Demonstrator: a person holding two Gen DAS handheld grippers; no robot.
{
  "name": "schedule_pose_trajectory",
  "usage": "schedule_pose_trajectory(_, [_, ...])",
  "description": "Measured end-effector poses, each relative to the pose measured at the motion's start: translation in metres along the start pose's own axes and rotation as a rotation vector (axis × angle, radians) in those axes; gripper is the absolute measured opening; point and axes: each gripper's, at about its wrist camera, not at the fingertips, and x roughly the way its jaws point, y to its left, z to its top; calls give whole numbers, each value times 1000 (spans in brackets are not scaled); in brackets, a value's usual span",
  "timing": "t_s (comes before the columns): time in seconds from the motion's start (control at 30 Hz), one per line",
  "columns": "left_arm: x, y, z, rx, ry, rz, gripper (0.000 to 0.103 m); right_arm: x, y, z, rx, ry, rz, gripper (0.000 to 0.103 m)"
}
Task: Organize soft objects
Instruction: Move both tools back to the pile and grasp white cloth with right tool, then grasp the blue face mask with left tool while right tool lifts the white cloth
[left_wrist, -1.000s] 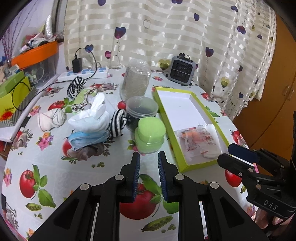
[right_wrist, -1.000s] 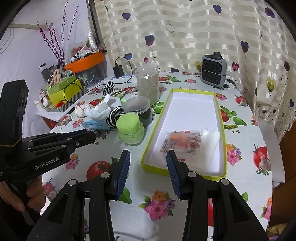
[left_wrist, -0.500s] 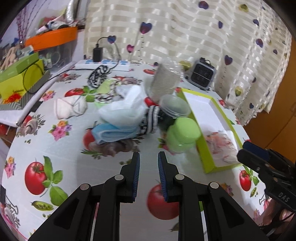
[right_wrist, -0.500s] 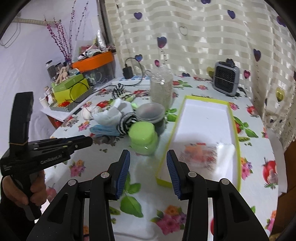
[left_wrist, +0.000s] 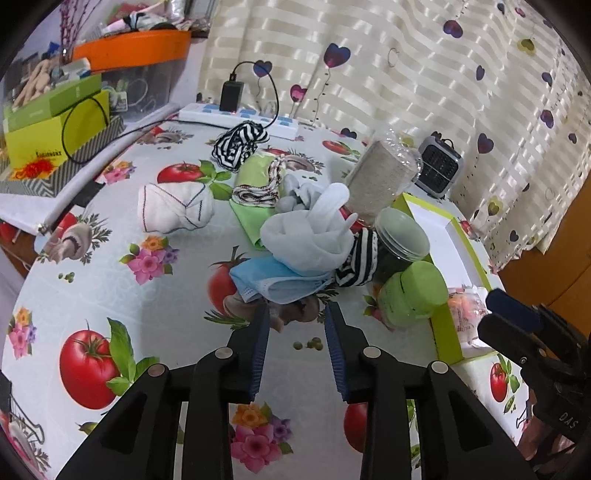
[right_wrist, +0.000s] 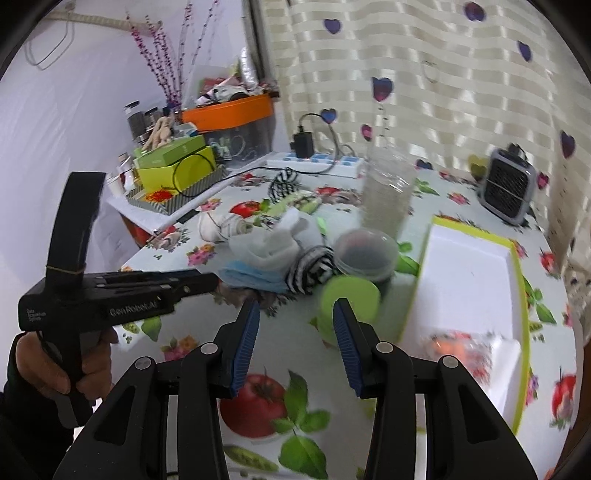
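Note:
A heap of soft things lies mid-table: a white cloth (left_wrist: 310, 236) on a blue face mask (left_wrist: 273, 280), a striped sock (left_wrist: 360, 262) beside them and a brown-grey cloth (left_wrist: 295, 315) underneath. My left gripper (left_wrist: 297, 314) hangs just before the heap with its jaws opening. The brown-grey cloth's near edge shows in the gap, and the pads do not press it. My right gripper (right_wrist: 295, 306) is open and empty, near the green jar (right_wrist: 349, 299). A lime tray (right_wrist: 517, 277) at right holds an orange packet (right_wrist: 454, 347).
Farther back lie a white sock (left_wrist: 173, 212), a green cloth (left_wrist: 255, 184) and a striped cloth (left_wrist: 238, 146). A lidded dark jar (left_wrist: 402, 240) and a tall clear jar (left_wrist: 380, 181) crowd the heap. A small heater (left_wrist: 439, 166), a power strip (left_wrist: 240, 116) and boxes (left_wrist: 55, 125) line the far edges.
The left gripper has moved left and in toward the heap, and its jaws have spread wider. The right gripper has swung left, so the tray now sits further right in its view.

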Motion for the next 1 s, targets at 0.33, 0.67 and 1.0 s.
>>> schedule_pose_trajectory(0.33, [10, 23, -2, -56, 31, 28, 30, 67, 28, 27, -95, 73, 50, 43])
schedule_pose_trajectory(0.67, [16, 49, 0, -118, 40, 35, 32, 123, 39, 39, -139, 155, 4, 43])
schedule_pose_trajectory(1.0, [29, 56, 5, -134, 51, 13, 32, 133, 38, 40, -127, 166, -27, 23])
